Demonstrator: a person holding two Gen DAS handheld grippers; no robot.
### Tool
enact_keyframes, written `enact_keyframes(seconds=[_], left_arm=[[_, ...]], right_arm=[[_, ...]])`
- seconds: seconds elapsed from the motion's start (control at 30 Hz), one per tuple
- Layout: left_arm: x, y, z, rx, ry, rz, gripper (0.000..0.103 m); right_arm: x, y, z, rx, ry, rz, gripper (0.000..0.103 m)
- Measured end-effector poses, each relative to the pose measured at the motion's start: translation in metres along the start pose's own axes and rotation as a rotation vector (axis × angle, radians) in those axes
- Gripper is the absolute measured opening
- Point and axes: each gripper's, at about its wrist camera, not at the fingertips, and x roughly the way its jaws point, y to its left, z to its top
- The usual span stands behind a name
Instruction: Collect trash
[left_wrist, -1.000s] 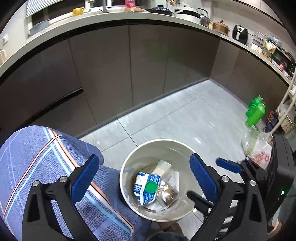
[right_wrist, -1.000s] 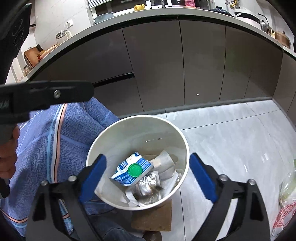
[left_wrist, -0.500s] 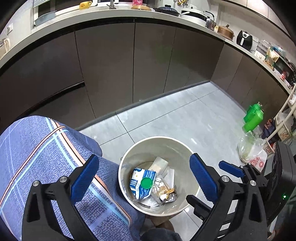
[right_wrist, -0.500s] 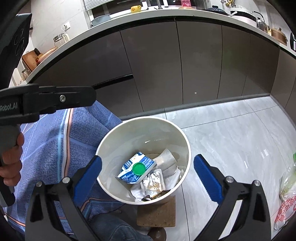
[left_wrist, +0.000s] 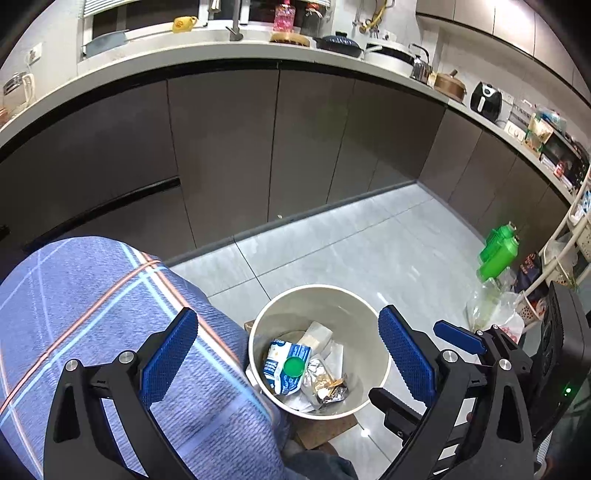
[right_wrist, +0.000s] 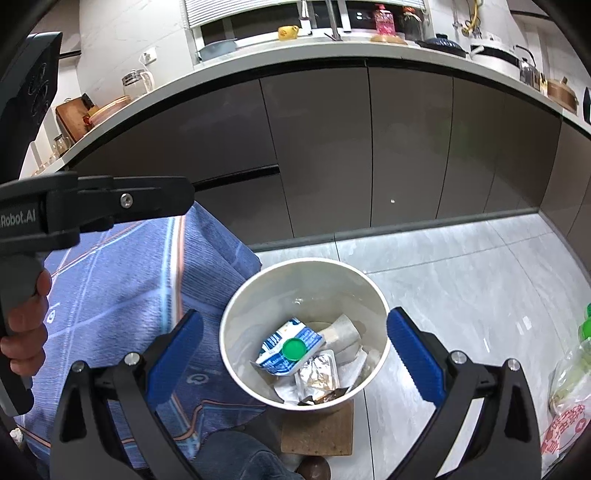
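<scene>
A white round bin (left_wrist: 373, 321) (right_wrist: 236, 314) stands on the tiled floor beside a table draped in blue plaid cloth (left_wrist: 92, 306) (right_wrist: 129, 280). Inside lie a blue-and-white carton with a green cap (left_wrist: 290, 365) (right_wrist: 290, 349), a crumpled foil wrapper (left_wrist: 325, 384) (right_wrist: 317, 374) and white paper. My left gripper (left_wrist: 288, 354) is open and empty above the bin. My right gripper (right_wrist: 295, 358) is open and empty above the bin; it also shows in the left wrist view (left_wrist: 458, 338).
Dark kitchen cabinets (left_wrist: 258, 140) under a cluttered counter run along the far side. A green bottle (left_wrist: 498, 253) and plastic bags (right_wrist: 565, 402) lie on the floor at the right. A brown slipper (right_wrist: 317, 432) sits under the bin.
Both grippers have risen and drawn back from the bin, which now looks smaller. The foil wrapper has settled among the trash. Both grippers stay open.
</scene>
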Motion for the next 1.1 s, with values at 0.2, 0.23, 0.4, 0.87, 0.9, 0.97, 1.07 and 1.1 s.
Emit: enact_keyframes(seconds=[0.2,0.23,0.4,0.87,0.9,0.97,1.07,1.1], left_arm=[[-0.043,0.021,-0.006,-0.028,-0.030,0.041,0.094],[-0.053,0.027,-0.009,-0.041,-0.038,0.048,0.094],[-0.101,0.061,-0.028,-0.098,-0.067,0.132,0.094],[-0.224,0.146,-0.094,-0.287,-0.155,0.364,0.094],[-0.233,0.150,-0.101,-0.301,-0.160,0.375,0.094],[-0.243,0.154,-0.111,-0.316,-0.162,0.378,0.094],[-0.254,0.157,-0.128,-0.329,-0.154,0.383,0.094],[-0.257,0.157,-0.133,-0.329,-0.152,0.384,0.094]], right_arm=[[-0.026,0.031,0.015,-0.036,-0.032,0.006,0.100],[-0.031,0.037,0.017,-0.044,-0.037,0.004,0.100],[-0.052,0.079,0.030,-0.097,-0.061,0.027,0.100],[-0.096,0.187,0.047,-0.197,-0.102,0.100,0.100],[-0.100,0.191,0.047,-0.203,-0.105,0.095,0.100],[-0.105,0.199,0.044,-0.214,-0.107,0.088,0.100],[-0.113,0.213,0.039,-0.226,-0.097,0.079,0.100],[-0.114,0.216,0.038,-0.229,-0.095,0.075,0.100]])
